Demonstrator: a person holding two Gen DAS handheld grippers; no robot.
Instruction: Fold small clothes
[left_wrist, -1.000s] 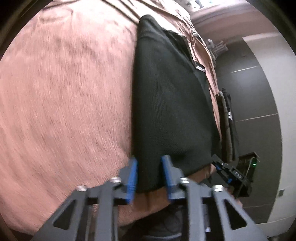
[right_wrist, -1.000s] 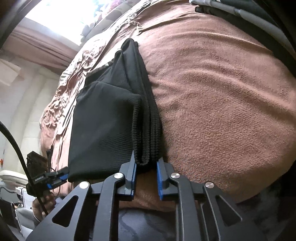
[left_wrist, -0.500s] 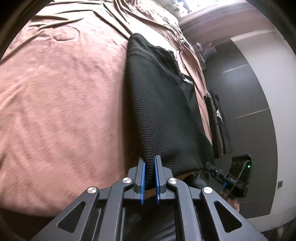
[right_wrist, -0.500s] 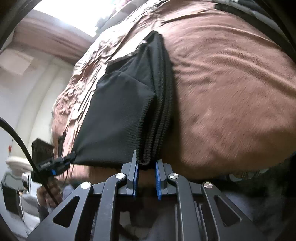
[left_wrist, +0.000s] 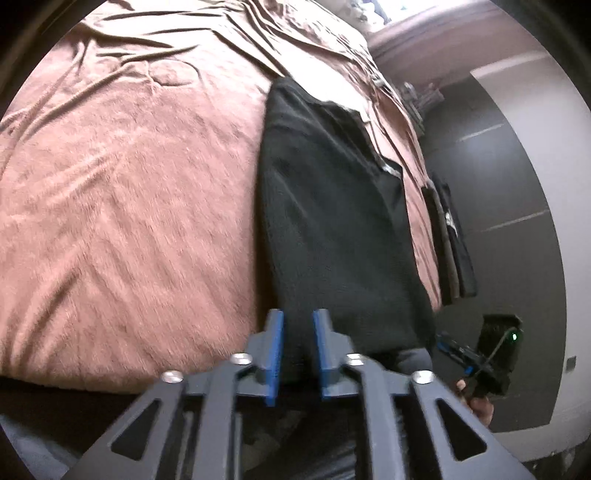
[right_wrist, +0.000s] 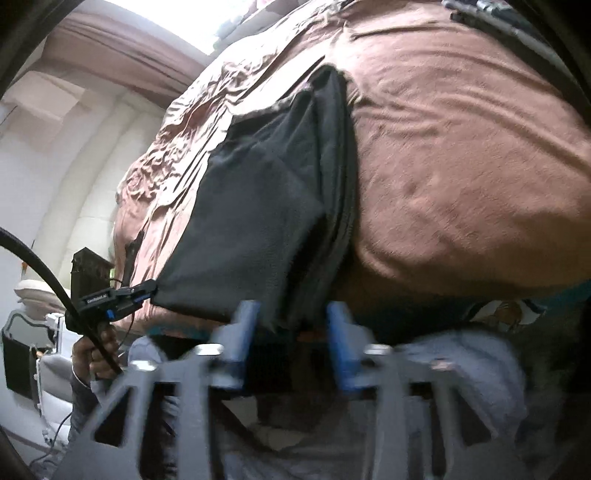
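A bedroom in a home: a bed under a wrinkled brown blanket fills both views, a bright window with a curtain valance sits upper left, and folded clothes lie at the bed's edge.

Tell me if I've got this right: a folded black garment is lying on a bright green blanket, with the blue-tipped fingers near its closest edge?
Nearly. The blanket is pinkish brown, not bright green; the left wrist view shows it plainly. The rest holds: the folded black garment lies on it, with the blue-tipped fingers near its closest edge.
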